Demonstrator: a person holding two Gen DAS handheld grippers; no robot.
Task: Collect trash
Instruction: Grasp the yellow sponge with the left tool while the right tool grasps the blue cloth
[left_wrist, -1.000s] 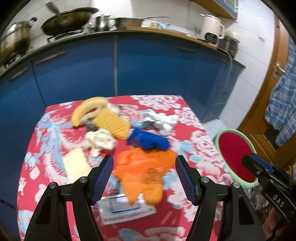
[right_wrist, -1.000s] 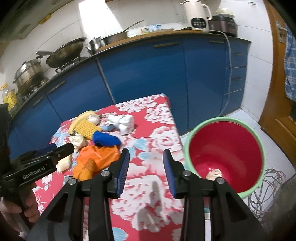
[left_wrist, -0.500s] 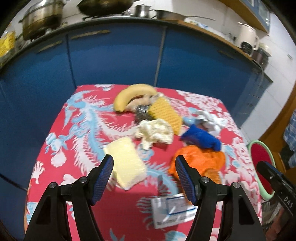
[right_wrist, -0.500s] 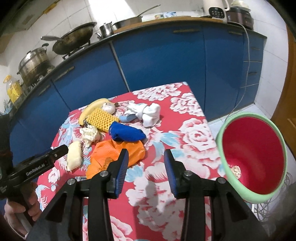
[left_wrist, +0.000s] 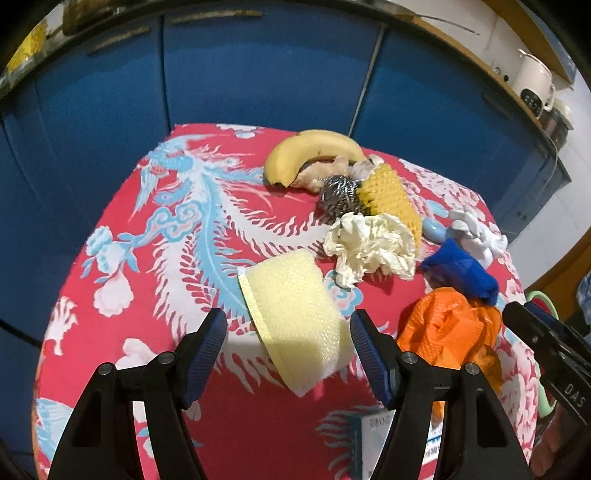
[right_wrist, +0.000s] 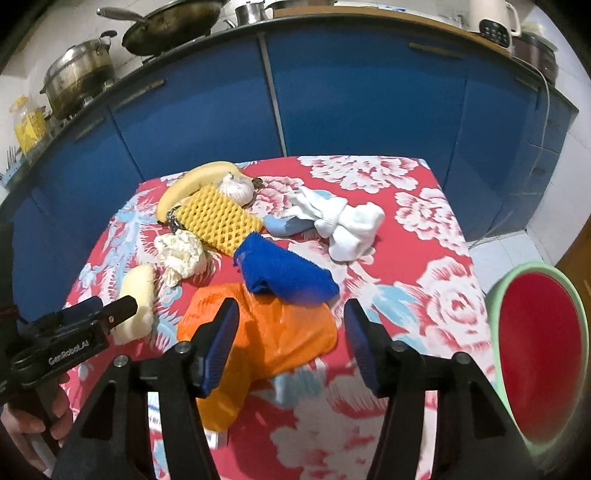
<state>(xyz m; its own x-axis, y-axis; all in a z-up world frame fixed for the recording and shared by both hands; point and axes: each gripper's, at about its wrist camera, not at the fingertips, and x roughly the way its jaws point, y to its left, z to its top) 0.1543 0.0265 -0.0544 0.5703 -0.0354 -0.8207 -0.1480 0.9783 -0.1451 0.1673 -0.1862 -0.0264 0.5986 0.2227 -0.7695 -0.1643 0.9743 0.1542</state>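
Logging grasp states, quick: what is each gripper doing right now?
Left gripper: open, holding nothing, above the foam pad.
Right gripper: open, holding nothing.

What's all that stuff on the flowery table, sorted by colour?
Yellow: 3, banana, mesh sleeve, pale foam pad.
White: 3, crumpled tissue, socks, garlic.
Blue: 1, net.
Orange: 1, bag.
Silver: 1, scourer.
Total: 9.

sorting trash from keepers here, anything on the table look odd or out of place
Yes: a whole banana and a garlic bulb lie in the same heap as a crumpled tissue and a scrunched orange plastic bag. Food among rubbish looks misplaced.
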